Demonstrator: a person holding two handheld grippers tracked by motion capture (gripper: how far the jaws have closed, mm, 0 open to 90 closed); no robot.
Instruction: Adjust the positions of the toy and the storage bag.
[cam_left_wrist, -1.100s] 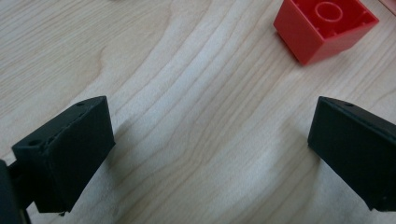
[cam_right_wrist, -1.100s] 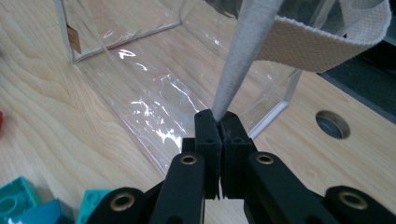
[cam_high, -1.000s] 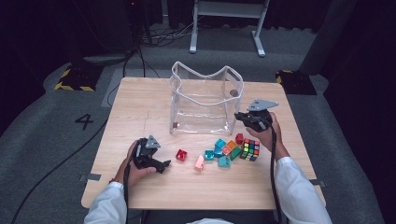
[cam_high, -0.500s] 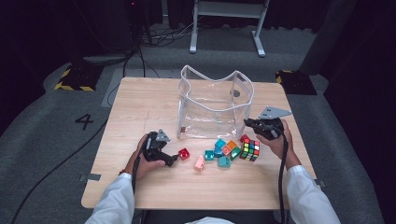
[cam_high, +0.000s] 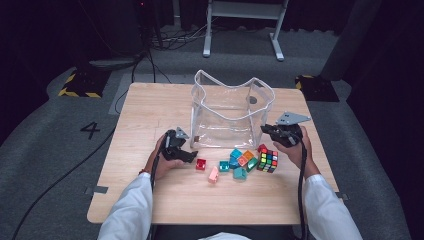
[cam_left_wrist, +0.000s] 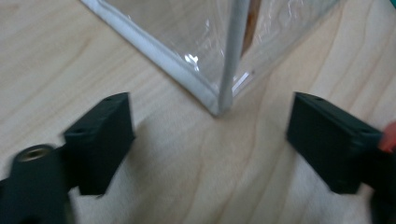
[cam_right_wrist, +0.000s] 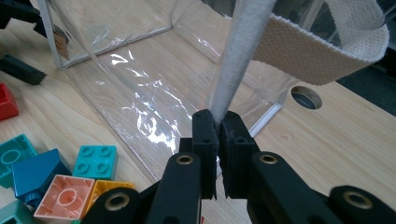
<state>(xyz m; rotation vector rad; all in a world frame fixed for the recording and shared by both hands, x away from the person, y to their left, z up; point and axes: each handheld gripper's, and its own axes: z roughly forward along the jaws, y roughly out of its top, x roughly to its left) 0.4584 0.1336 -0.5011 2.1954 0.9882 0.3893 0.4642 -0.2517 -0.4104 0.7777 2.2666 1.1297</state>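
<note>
The light wooden table (cam_high: 150, 200) carries a clear plastic bag with white fabric edging (cam_high: 227, 117), which stands open just in front of both grippers. The right gripper (cam_right_wrist: 218, 140) has its jaws pressed together on the white rim of this bag, at the near right corner, and holds the mouth up. The left gripper (cam_high: 186, 156) lies low beside the bag's near left corner; its jaws have just been closing a little but stand apart with nothing between them, and the bag's corner seam (cam_left_wrist: 224, 70) is straight ahead of them.

The small red block (cam_high: 201, 164) sits just to the right of the left gripper, nearly touching one jaw. Further right are the coloured blocks (cam_high: 239, 162) and a colourful puzzle cube (cam_high: 267, 160), under the right gripper.

I think the step is picking the red block. To do it well, turn the left jaws toward the block, put it in the centre between them, then close gently. The right grip should remain firm, so the mouth does not collapse.
</note>
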